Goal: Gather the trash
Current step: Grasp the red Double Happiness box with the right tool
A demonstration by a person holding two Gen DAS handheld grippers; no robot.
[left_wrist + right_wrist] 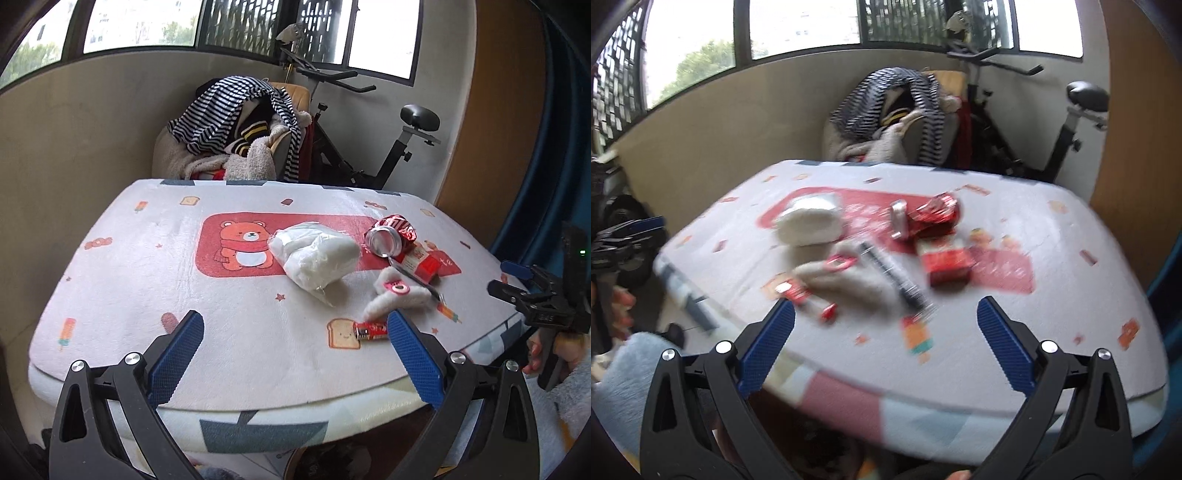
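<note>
With both the left gripper [295, 325] and right gripper [886, 312] spread empty, the crushed can [391, 236] at centre right could be rolled off if nudged sideways.

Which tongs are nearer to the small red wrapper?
Left. The left tongs hang open just short of the red wrapper, beside their right finger. The right tongs are also open but slightly farther back.

Blurred trash [923, 218] beyond spread tool [885, 321]
</note>
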